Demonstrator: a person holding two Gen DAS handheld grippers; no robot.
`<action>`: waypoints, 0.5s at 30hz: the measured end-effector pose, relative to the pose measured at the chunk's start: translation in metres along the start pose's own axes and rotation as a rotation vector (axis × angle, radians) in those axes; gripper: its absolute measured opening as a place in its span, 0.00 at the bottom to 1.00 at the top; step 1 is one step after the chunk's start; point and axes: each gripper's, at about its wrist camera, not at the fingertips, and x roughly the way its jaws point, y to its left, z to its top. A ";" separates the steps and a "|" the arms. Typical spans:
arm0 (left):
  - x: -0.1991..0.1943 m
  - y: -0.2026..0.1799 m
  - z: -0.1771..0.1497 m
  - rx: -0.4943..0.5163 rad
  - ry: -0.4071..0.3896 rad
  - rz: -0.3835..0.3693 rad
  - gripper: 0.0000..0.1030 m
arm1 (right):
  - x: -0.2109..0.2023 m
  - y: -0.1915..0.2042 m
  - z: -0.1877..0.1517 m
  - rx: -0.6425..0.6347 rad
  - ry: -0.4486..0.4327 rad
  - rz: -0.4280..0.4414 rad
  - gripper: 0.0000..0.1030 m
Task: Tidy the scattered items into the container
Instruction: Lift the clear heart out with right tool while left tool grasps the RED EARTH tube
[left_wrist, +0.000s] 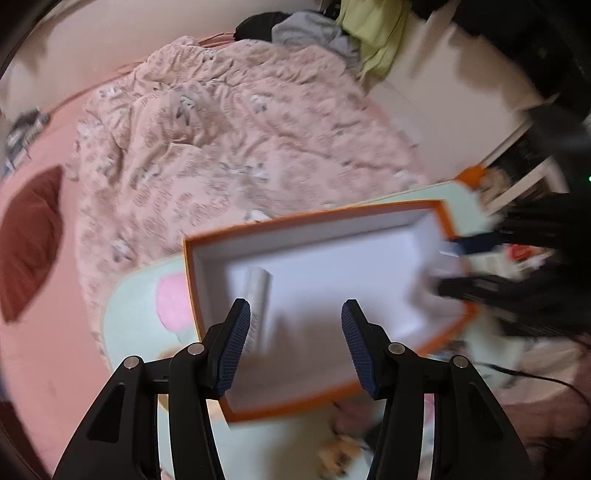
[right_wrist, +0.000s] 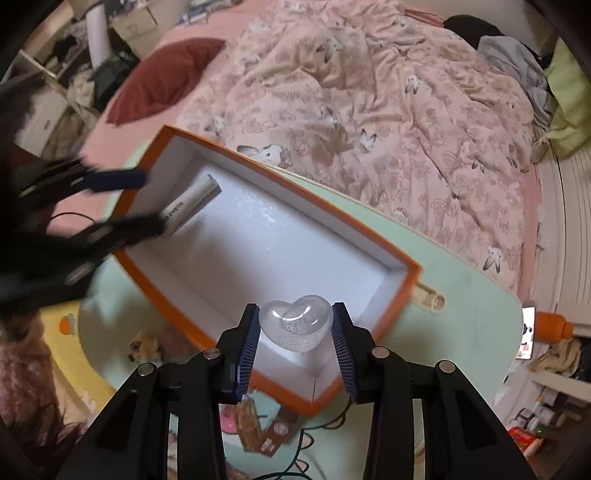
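An orange box (right_wrist: 177, 306) with a white inside stands on a mint-green table (right_wrist: 472, 314). A white tube (right_wrist: 190, 206) lies in its far left corner. My right gripper (right_wrist: 295, 310) is shut on a clear heart-shaped piece (right_wrist: 295, 328), held above the box's near corner. My left gripper (left_wrist: 295, 308) hovers open over the box (left_wrist: 314, 218), nothing between its fingers; the tube (left_wrist: 258, 295) lies just beyond its left finger. In the right wrist view the left gripper (right_wrist: 125, 203) is a blur at the box's left end.
A bed with a pink patterned quilt (right_wrist: 369, 110) and a dark red pillow (right_wrist: 162, 77) lies behind the table. A beige stick-like item (right_wrist: 430, 295) sits beside the box, cards (right_wrist: 258, 424) and a cable in front, a small furry thing (right_wrist: 144, 347) at the left.
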 end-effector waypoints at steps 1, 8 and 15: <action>0.007 -0.002 0.002 0.013 0.018 0.018 0.51 | -0.002 -0.002 -0.005 0.010 -0.008 0.010 0.37; 0.055 -0.019 -0.001 0.160 0.132 0.197 0.51 | 0.002 -0.008 -0.024 0.011 -0.008 0.062 0.37; 0.066 -0.027 -0.011 0.187 0.173 0.229 0.48 | 0.006 -0.007 -0.033 -0.016 -0.002 0.104 0.37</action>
